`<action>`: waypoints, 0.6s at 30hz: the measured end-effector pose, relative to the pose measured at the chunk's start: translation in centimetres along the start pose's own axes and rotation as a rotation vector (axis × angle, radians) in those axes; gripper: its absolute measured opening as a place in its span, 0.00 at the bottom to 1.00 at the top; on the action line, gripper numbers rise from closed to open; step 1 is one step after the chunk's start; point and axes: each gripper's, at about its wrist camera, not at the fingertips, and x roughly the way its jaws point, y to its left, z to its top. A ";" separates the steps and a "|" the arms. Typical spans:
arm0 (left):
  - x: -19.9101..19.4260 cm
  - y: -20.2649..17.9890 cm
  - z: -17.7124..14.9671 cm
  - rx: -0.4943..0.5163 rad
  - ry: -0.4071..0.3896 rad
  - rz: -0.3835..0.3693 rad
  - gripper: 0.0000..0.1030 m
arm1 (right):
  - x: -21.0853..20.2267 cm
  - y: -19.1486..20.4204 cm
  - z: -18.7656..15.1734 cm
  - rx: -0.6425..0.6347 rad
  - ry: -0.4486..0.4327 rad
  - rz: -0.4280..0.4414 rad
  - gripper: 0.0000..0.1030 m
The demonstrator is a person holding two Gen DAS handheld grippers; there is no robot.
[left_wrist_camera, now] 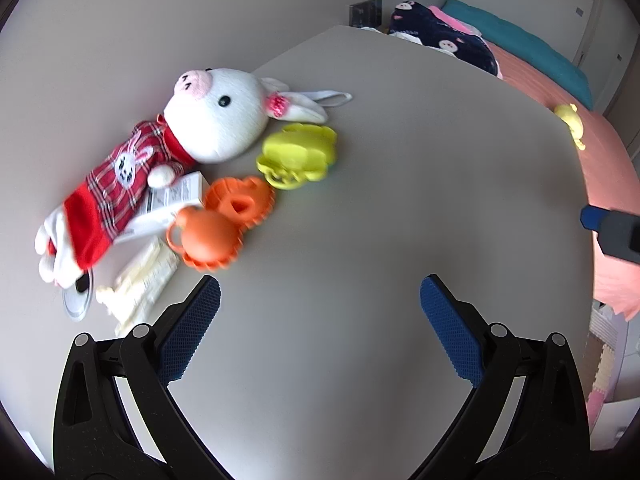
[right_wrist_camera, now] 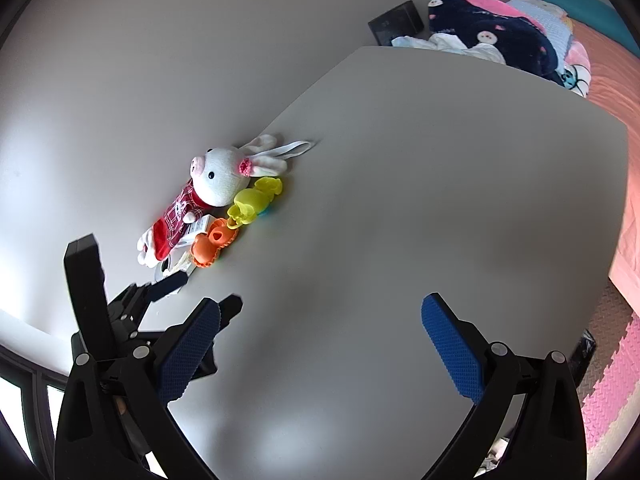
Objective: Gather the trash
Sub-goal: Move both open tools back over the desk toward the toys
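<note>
Grey surface carries toys and trash. Left gripper and right gripper: both released, empty. Crumpled wrapper lies just left-forward of left gripper, beside plush rabbit. Collection not started.

Likely a child's bedroom: bed with pink cover (clothes heaped), foam floor mats, plush rabbit.
</note>
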 end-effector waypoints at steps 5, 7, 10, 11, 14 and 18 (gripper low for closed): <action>2.3 0.8 1.5 0.042 0.015 -0.005 0.94 | 1.3 0.7 0.6 0.004 0.016 -0.026 0.97; 2.9 1.0 2.0 0.062 0.006 -0.008 0.94 | 1.7 0.8 0.7 0.007 0.018 -0.037 0.97; 3.4 1.4 2.8 0.094 -0.009 -0.032 0.94 | 2.2 1.0 0.8 0.012 0.020 -0.048 0.97; 3.4 1.6 3.0 0.098 -0.017 -0.037 0.94 | 2.3 1.0 0.8 0.015 0.021 -0.050 0.97; 2.7 2.0 3.2 0.104 -0.044 -0.054 0.94 | 2.6 1.1 0.7 0.023 0.027 -0.053 0.97; 1.8 3.0 2.9 0.092 -0.066 -0.077 0.94 | 2.8 1.1 0.5 0.027 0.033 -0.056 0.97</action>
